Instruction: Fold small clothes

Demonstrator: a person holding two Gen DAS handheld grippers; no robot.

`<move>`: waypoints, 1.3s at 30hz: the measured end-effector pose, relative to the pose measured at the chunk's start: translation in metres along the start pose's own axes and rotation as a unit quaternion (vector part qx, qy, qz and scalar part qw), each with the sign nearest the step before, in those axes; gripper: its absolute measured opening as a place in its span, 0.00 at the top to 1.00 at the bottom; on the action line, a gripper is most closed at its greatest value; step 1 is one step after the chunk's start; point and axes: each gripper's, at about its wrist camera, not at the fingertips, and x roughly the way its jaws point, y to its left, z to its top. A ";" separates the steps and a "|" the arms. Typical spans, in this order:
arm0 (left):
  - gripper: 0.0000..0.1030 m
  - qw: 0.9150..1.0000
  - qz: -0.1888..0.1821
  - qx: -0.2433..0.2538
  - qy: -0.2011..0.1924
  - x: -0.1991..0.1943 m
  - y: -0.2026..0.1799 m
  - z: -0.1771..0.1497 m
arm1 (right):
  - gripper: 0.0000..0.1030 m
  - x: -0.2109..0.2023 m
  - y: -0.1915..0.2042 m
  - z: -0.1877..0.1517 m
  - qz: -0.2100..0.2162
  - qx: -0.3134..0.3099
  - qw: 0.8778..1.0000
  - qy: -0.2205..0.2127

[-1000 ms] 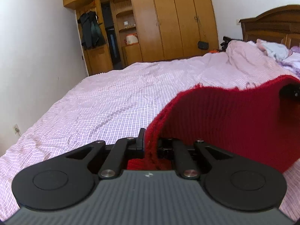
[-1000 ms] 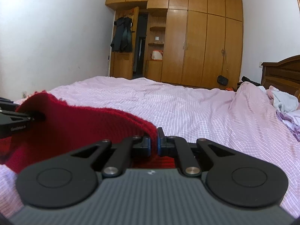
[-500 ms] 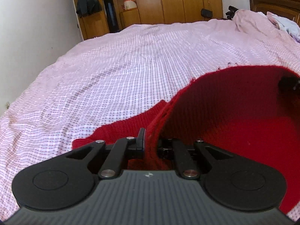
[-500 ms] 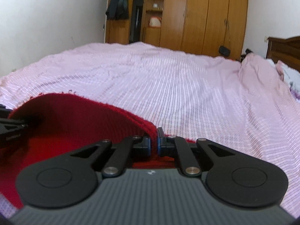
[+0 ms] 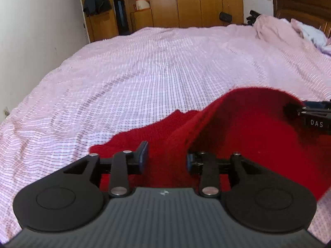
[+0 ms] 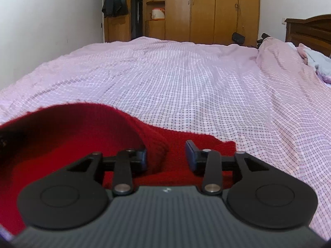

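A red knitted garment (image 5: 248,136) lies on the pink checked bed (image 5: 144,72), its near part folded over in a raised arch. My left gripper (image 5: 165,157) sits low over it with jaws opening. The fold's edge stands between the pads, leaning by the right one and not pinched. In the right wrist view the same garment (image 6: 72,128) arches at the left. My right gripper (image 6: 165,155) is opening too, and the fold's edge rests by its left pad. The right gripper's fingers (image 5: 310,115) show at the left wrist view's right edge, against the arch.
The bed sheet (image 6: 186,82) stretches far ahead and to both sides. A heap of bedding and pale clothes (image 5: 306,33) lies at the far right by the wooden headboard (image 5: 300,4). Wooden wardrobes (image 6: 217,10) line the back wall; a white wall is at the left.
Both grippers came down toward the bed, carrying the red garment's edge over so it folds onto itself. Their jaws, shut on that edge before, now stand apart.
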 end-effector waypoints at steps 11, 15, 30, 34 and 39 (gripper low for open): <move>0.41 1.000 -0.008 0.004 -0.014 -0.066 0.013 -0.013 | 0.60 -0.059 -0.017 -0.001 0.011 -0.007 0.999 -0.030; 0.39 1.000 0.000 0.006 -0.017 -0.086 0.023 -0.021 | 0.59 -0.072 -0.026 -0.007 0.005 -0.020 0.999 -0.028; 0.35 0.997 0.068 0.033 0.023 -0.033 0.049 -0.045 | 0.46 -0.025 -0.049 -0.011 -0.046 -0.071 0.996 0.020; 0.35 0.998 0.068 -0.001 0.019 -0.015 0.068 -0.034 | 0.46 -0.005 -0.059 -0.012 -0.055 -0.057 0.997 0.027; 0.35 0.997 0.081 -0.013 0.012 0.005 0.076 -0.023 | 0.46 0.013 -0.067 -0.018 -0.063 -0.029 0.997 0.028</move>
